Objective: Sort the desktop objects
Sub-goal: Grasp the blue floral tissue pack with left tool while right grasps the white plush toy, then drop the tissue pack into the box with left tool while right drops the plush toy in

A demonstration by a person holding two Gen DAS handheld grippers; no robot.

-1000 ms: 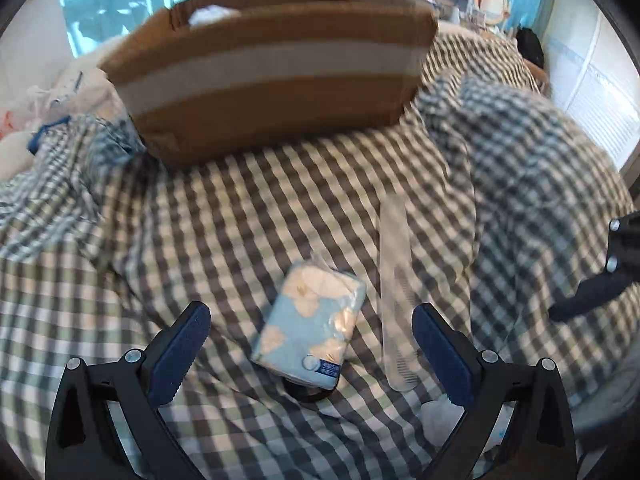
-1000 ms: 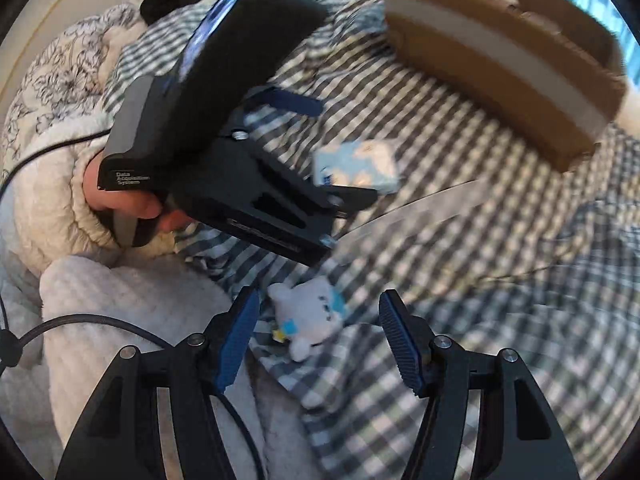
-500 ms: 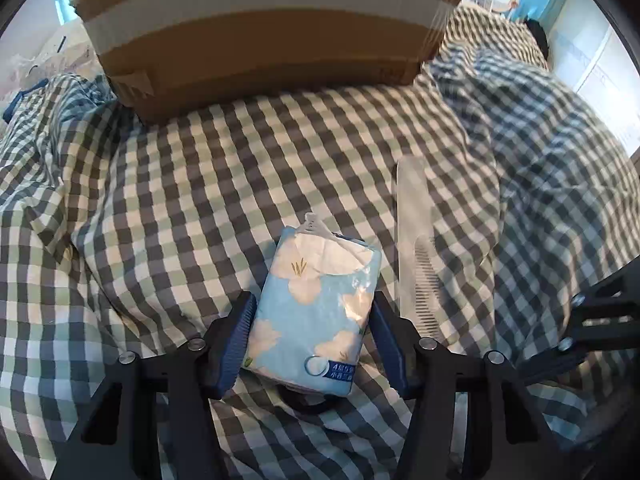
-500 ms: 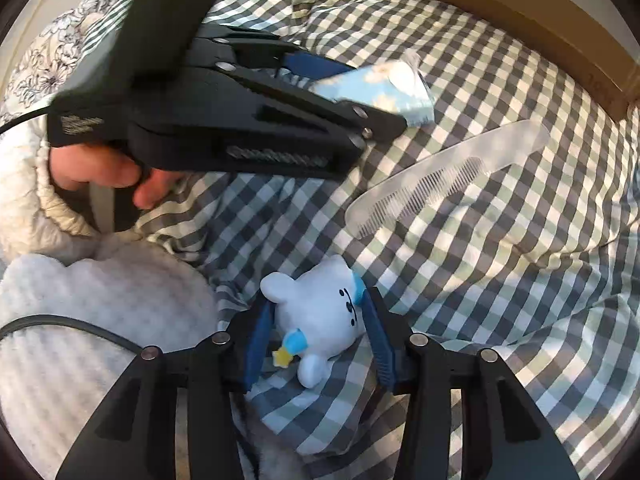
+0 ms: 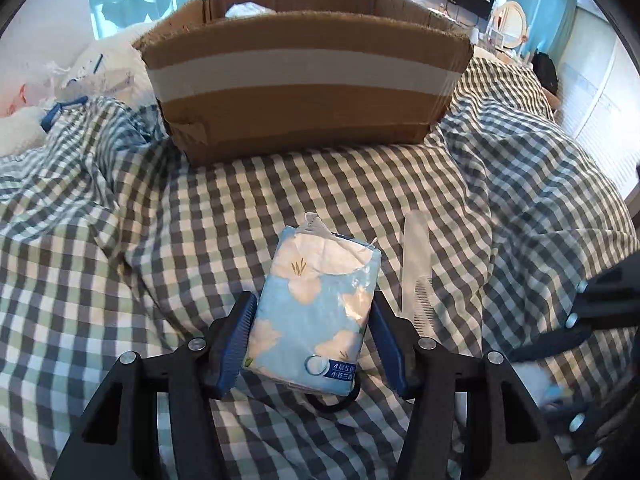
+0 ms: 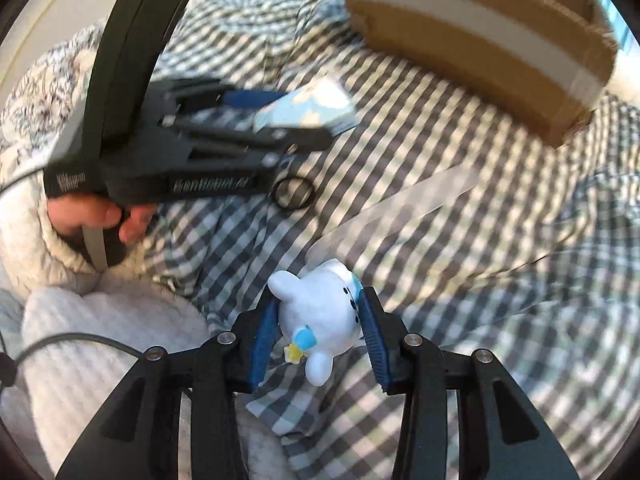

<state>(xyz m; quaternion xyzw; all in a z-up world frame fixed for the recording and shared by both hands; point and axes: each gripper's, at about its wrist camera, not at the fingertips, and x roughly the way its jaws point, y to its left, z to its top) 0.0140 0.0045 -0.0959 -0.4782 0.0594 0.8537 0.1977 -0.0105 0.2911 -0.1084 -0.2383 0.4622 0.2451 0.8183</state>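
My left gripper (image 5: 310,340) is shut on a light blue tissue pack (image 5: 316,312) with white flowers and holds it above the checked bedcover. The pack also shows in the right wrist view (image 6: 308,110). My right gripper (image 6: 318,338) is shut on a small white plush toy (image 6: 320,324) lifted off the cover. A clear plastic comb (image 5: 416,276) lies on the cover right of the tissue pack; it also shows in the right wrist view (image 6: 404,208). A black hair ring (image 6: 293,194) lies under the left gripper. The open cardboard box (image 5: 304,76) stands beyond.
The checked bedcover (image 5: 120,280) is rumpled, with folds at left and right. White bags and bedding (image 5: 60,80) lie left of the box. A white fleece sleeve (image 6: 100,328) and a cable are at lower left in the right wrist view.
Both grippers closed: the left on the tissue pack, the right on the plush toy. Both have since lifted their objects off the cover; the hair ring under the pack is uncovered.
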